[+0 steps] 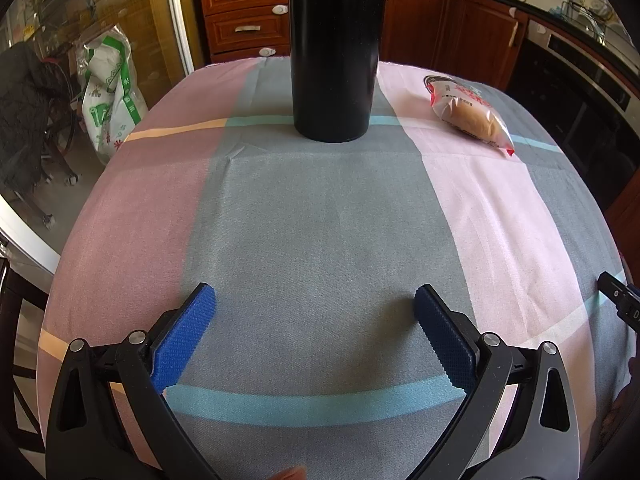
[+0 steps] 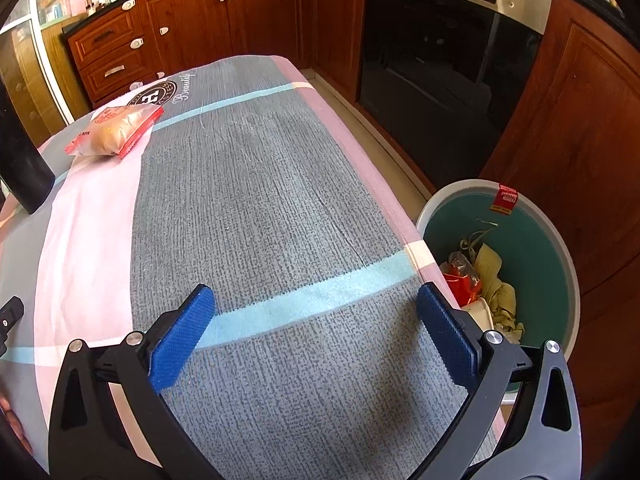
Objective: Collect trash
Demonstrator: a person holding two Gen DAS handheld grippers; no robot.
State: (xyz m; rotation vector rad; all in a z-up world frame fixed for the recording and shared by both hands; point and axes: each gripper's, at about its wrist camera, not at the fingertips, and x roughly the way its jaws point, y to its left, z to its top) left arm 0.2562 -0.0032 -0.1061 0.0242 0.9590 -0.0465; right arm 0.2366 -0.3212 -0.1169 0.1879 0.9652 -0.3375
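A packaged bun in a clear and red wrapper (image 1: 470, 114) lies on the table's far right; it also shows in the right wrist view (image 2: 114, 132) at the far left. My left gripper (image 1: 315, 300) is open and empty, low over the tablecloth, well short of the wrapper. My right gripper (image 2: 315, 300) is open and empty over the table's right edge. A white bin with a teal liner (image 2: 536, 248) stands on the floor right of the table and holds crumpled paper and red wrappers.
A tall black bottle (image 1: 334, 48) stands upright at the far middle of the table (image 1: 320, 220); its base shows in the right wrist view (image 2: 24, 168). Wooden cabinets (image 2: 240, 16) and an oven (image 2: 448, 68) line the far side. A white and green bag (image 1: 110, 92) stands on the floor at left.
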